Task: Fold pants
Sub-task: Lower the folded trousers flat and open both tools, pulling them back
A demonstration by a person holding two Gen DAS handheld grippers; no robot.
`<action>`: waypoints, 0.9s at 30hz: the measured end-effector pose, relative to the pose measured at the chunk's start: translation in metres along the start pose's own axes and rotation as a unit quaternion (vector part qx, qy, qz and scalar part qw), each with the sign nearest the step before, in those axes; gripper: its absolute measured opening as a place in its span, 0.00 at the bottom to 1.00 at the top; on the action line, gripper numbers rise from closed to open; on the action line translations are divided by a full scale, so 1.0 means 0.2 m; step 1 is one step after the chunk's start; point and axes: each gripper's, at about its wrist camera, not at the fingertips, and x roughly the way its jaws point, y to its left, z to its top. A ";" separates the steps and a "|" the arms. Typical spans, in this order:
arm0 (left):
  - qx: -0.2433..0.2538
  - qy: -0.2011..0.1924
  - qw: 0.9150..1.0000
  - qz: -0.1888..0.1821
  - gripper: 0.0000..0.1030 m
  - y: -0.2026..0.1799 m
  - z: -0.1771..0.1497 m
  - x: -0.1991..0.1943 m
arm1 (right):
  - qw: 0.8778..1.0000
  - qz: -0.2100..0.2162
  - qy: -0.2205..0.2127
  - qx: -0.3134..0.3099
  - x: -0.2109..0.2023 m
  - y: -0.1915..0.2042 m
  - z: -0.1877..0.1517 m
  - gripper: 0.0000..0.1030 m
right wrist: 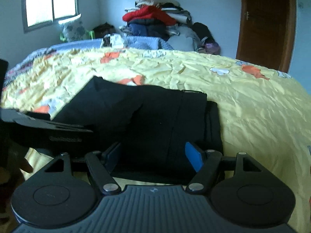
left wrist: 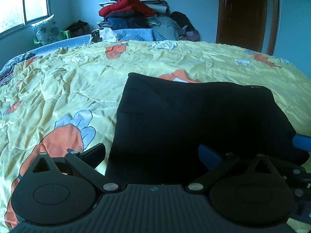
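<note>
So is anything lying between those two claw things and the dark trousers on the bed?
Nothing visible does. The folded black fabric pants lie right in front of both open grippers, left and right, on the crinkled yellow floral bedspread. The heap of clothes sits far behind.

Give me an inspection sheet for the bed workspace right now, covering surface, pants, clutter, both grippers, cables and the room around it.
Surface: yellow bedspread with orange and white flower print, wrinkled all over.
Job's things: black pants, already folded into a compact block near the front edge of the bed.
Clutter: tall clothes pile at the far side of the bed; floral pillow on a green chair under the window.
Grippers: left gripper open, fingers spread either side of the pants' near edge; right gripper open, fingers astride the pants' near edge. Neither is clamped on the cloth.
Cables: nothing seen.
Surroundings: bright window at the left, brown wooden door at the right, pale walls.
</note>
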 end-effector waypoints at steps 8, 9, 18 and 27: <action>0.001 -0.001 1.000 0.001 1.00 0.01 -0.02 -0.07 | 1.000 -0.028 0.006 -0.010 0.01 0.03 -0.01 0.76; 0.005 -0.003 1.000 0.004 1.00 0.01 -0.02 -0.08 | 1.000 -0.021 0.001 -0.004 -0.01 0.03 0.00 0.76; 0.002 -0.009 1.000 0.008 1.00 0.01 -0.08 -0.18 | 1.000 0.002 0.008 0.031 -0.12 0.05 -0.10 0.77; -0.006 -0.007 1.000 0.005 1.00 0.03 -0.15 -0.29 | 0.998 0.014 0.015 0.056 -0.20 0.06 -0.18 0.81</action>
